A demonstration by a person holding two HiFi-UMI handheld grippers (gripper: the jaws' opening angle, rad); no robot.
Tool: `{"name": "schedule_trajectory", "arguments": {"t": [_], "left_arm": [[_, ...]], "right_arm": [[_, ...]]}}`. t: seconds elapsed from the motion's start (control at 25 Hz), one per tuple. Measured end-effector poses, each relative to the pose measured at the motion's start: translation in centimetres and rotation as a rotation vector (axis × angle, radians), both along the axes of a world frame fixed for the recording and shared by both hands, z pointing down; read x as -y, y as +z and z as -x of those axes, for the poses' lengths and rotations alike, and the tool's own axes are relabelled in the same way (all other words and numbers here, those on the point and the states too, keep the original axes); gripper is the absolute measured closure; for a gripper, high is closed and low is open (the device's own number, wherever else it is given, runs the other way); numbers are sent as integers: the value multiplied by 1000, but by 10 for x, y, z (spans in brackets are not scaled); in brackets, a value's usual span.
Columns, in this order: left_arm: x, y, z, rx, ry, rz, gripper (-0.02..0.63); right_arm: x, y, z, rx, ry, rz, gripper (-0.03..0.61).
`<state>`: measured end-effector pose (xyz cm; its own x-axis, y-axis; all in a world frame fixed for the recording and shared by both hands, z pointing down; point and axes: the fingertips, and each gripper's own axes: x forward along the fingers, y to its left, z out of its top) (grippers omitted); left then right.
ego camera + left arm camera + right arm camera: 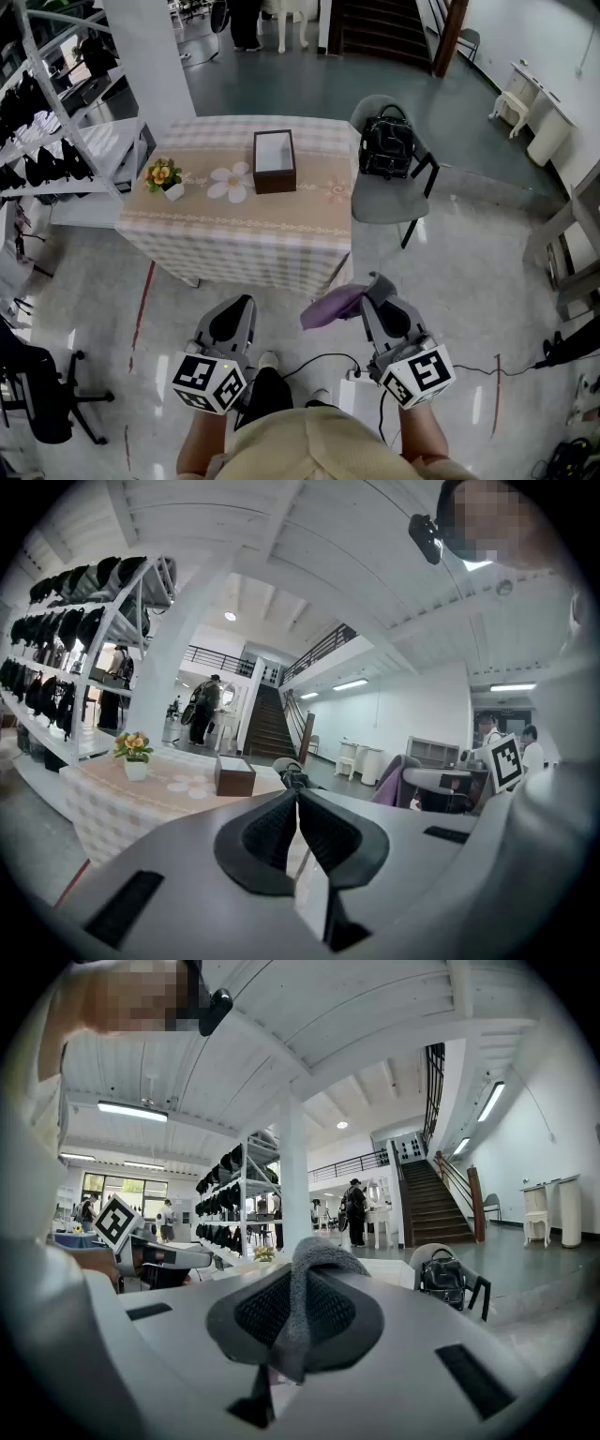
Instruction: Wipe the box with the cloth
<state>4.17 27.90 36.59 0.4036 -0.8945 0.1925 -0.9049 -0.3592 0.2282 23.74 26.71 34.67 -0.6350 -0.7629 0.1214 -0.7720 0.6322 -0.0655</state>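
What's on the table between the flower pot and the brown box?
A white flower-shaped mat, or print, lies flat between the flower pot and the box, clearest in the head view.

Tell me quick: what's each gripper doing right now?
Left gripper: shut, nothing between its jaws.
Right gripper: shut on the purple cloth.

The dark brown open box (274, 161) stands upright mid-surface (244, 239), and the crumpled purple cloth (330, 307), pinched in the right hand-held gripper (377, 284), hangs clear of that surface's near edge.
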Motion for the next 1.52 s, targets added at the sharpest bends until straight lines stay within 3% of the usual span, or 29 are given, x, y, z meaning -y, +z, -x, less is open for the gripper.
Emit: {"name": "schedule_trajectory", "arguments": {"t": [0.4,0.88,1.28,1.52], "left_arm": [[53,5,40,9,37,9,589],[92,11,61,17,95,3,589],[114,17,100,66,121,4,589],[125,25,118,95,182,7,588]], "right_arm": [[47,0,34,-48,50,-7,541],[75,-8,44,51,120,18,541],[116,-18,76,18,139,-12,541],[142,-17,88,-18,194,-21,541]]}}
